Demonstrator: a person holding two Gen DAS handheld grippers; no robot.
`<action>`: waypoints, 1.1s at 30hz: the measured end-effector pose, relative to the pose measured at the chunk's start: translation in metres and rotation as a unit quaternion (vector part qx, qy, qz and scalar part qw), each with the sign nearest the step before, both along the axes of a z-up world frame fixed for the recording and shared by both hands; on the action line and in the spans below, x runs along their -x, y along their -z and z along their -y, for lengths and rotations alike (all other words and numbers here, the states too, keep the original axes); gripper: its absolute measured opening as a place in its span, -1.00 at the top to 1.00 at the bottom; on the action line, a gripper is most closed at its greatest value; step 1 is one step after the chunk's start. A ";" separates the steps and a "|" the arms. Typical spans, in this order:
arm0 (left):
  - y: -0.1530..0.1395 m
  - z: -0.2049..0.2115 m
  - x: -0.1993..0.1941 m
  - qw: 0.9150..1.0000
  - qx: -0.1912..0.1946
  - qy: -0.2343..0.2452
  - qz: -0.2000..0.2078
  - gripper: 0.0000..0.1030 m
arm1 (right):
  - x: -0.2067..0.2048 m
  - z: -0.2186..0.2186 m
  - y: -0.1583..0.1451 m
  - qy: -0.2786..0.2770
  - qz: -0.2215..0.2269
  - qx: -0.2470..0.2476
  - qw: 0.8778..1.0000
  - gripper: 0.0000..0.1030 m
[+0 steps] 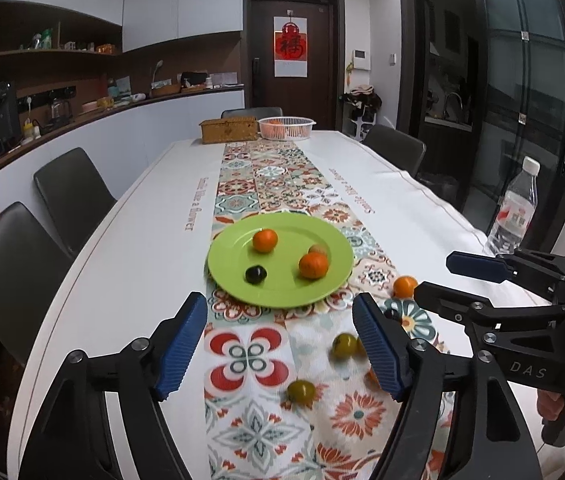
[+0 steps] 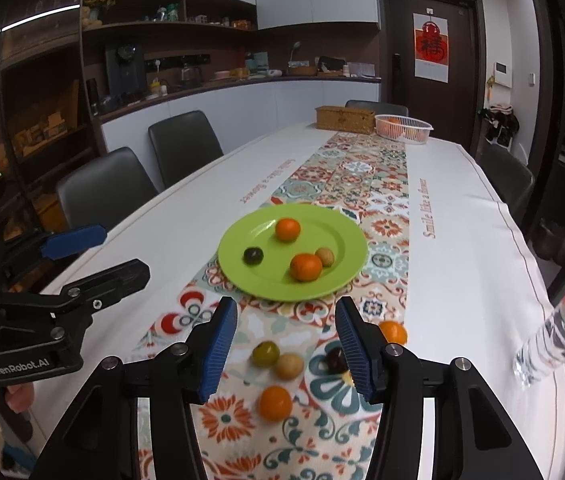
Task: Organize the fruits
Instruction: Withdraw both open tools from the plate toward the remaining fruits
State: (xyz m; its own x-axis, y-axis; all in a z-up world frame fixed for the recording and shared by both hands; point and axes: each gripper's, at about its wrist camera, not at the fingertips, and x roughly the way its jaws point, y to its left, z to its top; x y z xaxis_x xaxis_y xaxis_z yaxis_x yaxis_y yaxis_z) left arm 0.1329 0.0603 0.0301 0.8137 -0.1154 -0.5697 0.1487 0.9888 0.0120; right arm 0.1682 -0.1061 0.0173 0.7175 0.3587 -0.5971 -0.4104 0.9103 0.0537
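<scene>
Both my tongs, left (image 1: 280, 346) and right (image 2: 286, 348), are open and empty, just short of the green plate (image 2: 334, 280). Loose fruit's still on the tabletop (image 2: 462, 264) near the plate, so I'd straddle the yellow-green one (image 2: 265, 353) and squeeze gently.

The water bottle (image 2: 558, 320) runs blurred off the right wrist view's edge. In the left wrist view, the left tongs' right pad (image 1: 378, 348) covers part of a fruit. The far basket's (image 1: 286, 126) contents are too small to tell.
</scene>
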 end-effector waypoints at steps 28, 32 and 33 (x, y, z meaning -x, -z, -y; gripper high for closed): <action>0.065 0.005 0.032 0.998 -0.034 0.041 -0.022 -0.49 | 0.033 -0.009 0.065 -0.010 -0.070 0.041 0.997 -0.01; 0.080 0.005 0.024 0.997 -0.041 0.051 -0.041 -0.49 | 0.028 -0.011 0.074 -0.013 -0.081 0.046 0.996 -0.01; 0.083 0.005 0.022 0.997 -0.042 0.052 -0.045 -0.49 | 0.026 -0.012 0.077 -0.014 -0.084 0.048 0.995 -0.01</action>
State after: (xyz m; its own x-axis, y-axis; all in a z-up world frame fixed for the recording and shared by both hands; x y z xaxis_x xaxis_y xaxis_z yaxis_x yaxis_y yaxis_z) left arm 0.1108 0.0550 -0.0529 0.7448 -0.1460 -0.6511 0.2548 0.9641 0.0753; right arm 0.1421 -0.0941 -0.0595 0.5958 0.3118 -0.7402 -0.4278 0.9031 0.0360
